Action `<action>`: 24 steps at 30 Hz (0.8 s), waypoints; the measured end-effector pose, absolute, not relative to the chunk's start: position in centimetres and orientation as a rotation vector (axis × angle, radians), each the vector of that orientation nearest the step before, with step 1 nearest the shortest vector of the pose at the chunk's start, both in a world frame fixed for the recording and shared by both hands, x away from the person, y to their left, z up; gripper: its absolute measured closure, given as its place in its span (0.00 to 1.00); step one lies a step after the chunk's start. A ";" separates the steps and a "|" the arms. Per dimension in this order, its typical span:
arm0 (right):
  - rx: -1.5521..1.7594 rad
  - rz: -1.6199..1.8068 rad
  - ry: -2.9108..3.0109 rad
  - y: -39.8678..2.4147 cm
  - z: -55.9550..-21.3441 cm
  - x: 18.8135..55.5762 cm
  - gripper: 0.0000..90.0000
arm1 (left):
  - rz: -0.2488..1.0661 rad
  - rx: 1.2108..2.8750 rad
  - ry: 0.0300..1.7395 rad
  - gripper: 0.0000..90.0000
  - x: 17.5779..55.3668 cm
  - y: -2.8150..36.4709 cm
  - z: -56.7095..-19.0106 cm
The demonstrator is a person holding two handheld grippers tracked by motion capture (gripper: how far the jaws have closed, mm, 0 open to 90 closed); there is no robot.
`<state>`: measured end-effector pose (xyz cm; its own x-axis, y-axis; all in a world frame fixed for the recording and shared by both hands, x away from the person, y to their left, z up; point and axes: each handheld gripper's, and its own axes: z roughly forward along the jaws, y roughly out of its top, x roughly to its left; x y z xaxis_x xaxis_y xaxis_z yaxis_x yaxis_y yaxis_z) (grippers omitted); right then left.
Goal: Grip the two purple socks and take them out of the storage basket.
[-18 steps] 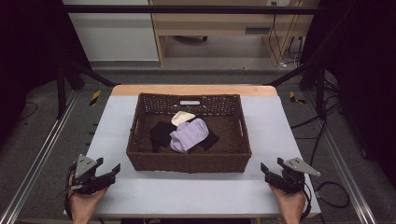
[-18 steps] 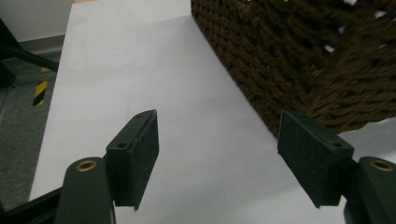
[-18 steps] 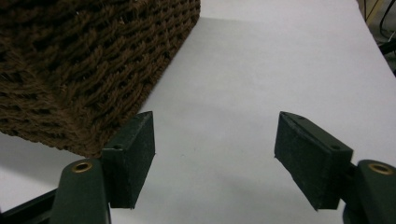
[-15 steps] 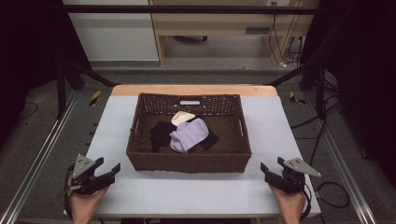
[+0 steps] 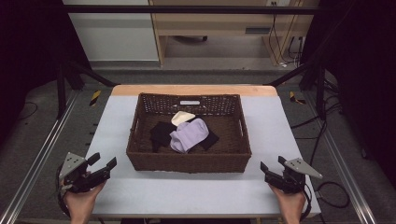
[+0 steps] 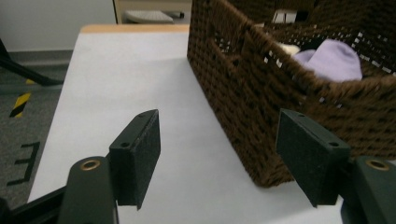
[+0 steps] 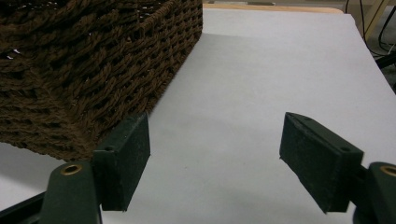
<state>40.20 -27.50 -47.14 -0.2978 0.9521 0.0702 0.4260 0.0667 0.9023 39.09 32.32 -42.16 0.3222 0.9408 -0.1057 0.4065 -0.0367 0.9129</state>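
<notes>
High view shows nothing has shifted: your left gripper [image 5: 103, 164] and right gripper [image 5: 272, 167] stay parked at the basket's [image 5: 188, 163] near corners. Both jaws stand wide and empty, so the socks [image 5: 187, 135] inside await your first reach.

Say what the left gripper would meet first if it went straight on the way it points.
Probably the near left corner of the wicker basket; the open left gripper aims just beside it, so it might slip past along the table.

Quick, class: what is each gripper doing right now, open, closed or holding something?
Left gripper: open, holding nothing, beside the basket.
Right gripper: open, holding nothing, over the table.
</notes>
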 end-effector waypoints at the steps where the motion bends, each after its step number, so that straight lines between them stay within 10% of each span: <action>1: 1.370 1.193 1.783 -27.5 -47.1 40.2 0.27 | 0.696 1.614 1.240 0.34 39.1 32.3 -42.0; 24: 1.374 1.214 1.783 -27.4 -46.9 40.4 0.27 | 0.708 1.593 1.125 0.33 40.6 30.7 -37.2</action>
<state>40.44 -27.40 -46.90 -0.3046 0.9488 0.0835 0.4253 0.0570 0.9033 40.59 30.67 -37.21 0.3917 0.9161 -0.0861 0.3186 -0.0473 0.9467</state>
